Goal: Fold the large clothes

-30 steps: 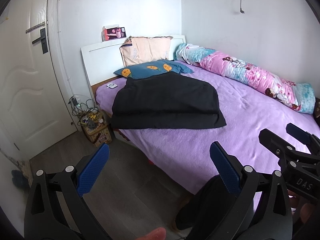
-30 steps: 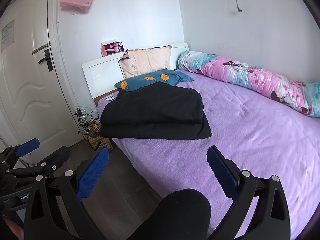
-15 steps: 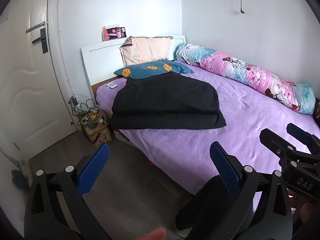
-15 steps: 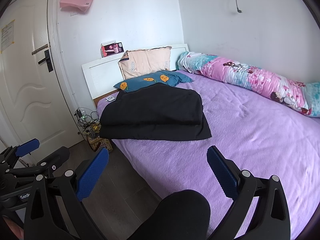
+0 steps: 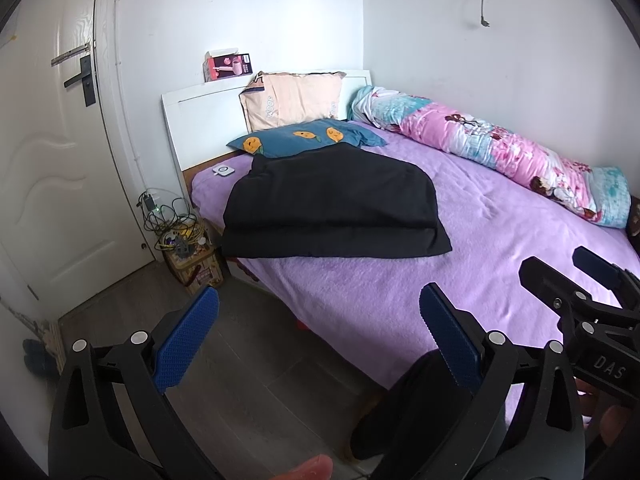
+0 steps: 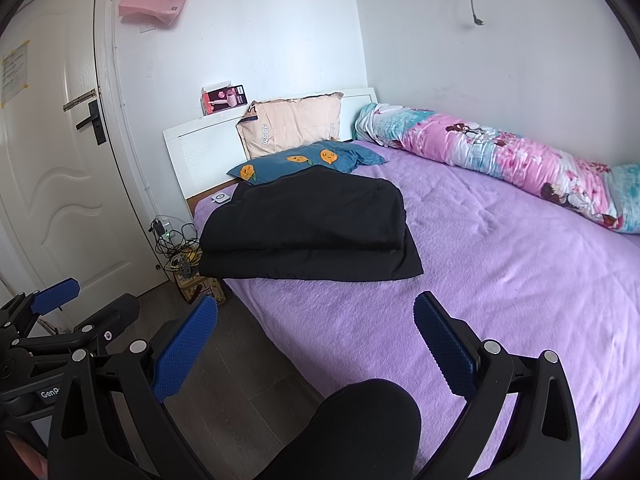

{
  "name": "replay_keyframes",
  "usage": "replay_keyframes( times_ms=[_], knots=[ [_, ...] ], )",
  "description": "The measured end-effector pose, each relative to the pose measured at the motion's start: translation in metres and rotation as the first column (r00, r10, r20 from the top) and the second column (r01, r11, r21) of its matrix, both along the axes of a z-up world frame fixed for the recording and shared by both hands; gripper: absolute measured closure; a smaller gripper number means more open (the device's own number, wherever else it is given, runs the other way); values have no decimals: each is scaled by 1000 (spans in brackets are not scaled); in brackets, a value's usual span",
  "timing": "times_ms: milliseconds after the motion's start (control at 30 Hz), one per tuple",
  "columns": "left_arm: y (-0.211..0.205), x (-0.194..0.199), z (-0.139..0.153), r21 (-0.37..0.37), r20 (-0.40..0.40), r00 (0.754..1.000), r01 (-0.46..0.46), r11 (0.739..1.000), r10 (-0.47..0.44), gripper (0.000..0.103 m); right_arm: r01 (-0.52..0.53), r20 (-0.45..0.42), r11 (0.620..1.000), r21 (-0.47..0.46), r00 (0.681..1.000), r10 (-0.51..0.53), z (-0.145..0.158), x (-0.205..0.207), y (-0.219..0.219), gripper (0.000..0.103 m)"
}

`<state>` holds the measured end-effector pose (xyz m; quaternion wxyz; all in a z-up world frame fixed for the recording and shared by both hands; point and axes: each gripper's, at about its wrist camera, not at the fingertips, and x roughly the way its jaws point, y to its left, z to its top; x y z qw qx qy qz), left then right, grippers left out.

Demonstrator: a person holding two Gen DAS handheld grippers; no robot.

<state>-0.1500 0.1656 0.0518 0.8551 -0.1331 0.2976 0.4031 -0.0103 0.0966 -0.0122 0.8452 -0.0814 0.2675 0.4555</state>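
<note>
Both grippers are held back off the near edge of the bed, nothing in either one. The left gripper [image 5: 318, 330] has its blue-padded fingers spread wide with bare floor and purple sheet showing between them, and the right gripper [image 6: 314, 332] is splayed the same way, empty. From the left wrist view the right gripper sits just off to the right side; from the right wrist view the left one pokes in at the lower left.

The black garment [image 6: 308, 228] is already folded into a thick rectangular stack, lying flat on the purple bedsheet [image 6: 500, 280] near the left edge of the bed, up toward the headboard end — well apart from both grippers. Its far edge touches or slightly overlaps the blue pillow with orange fruit prints [image 6: 304, 162], and a peach pillow [image 6: 292, 126] leans upright on the white headboard [image 6: 200, 152] behind that. A small white gadget [image 6: 220, 198] lies on the sheet just beside the garment's far left corner.

A rolled pink-and-turquoise quilt [image 6: 500, 156] runs along the wall side. There's a dark-clothed knee [image 6: 360, 432] low in the right wrist view — between that gripper's fingers.
</note>
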Motion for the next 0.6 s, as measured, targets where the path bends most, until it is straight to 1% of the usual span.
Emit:
replay_keyframes(
  times_ms=[267, 600],
  knots=[
    [-1, -1, -1, -15, 4, 1000, 13, 1000, -13, 6, 3, -1, 1000, 0, 1000, -3, 0, 1, 1, 6],
    [-2, -1, -1, -11, -4, 1000, 10, 1000, -10, 6, 3, -3, 1000, 2, 1000, -3, 0, 1, 1, 6]
  ],
)
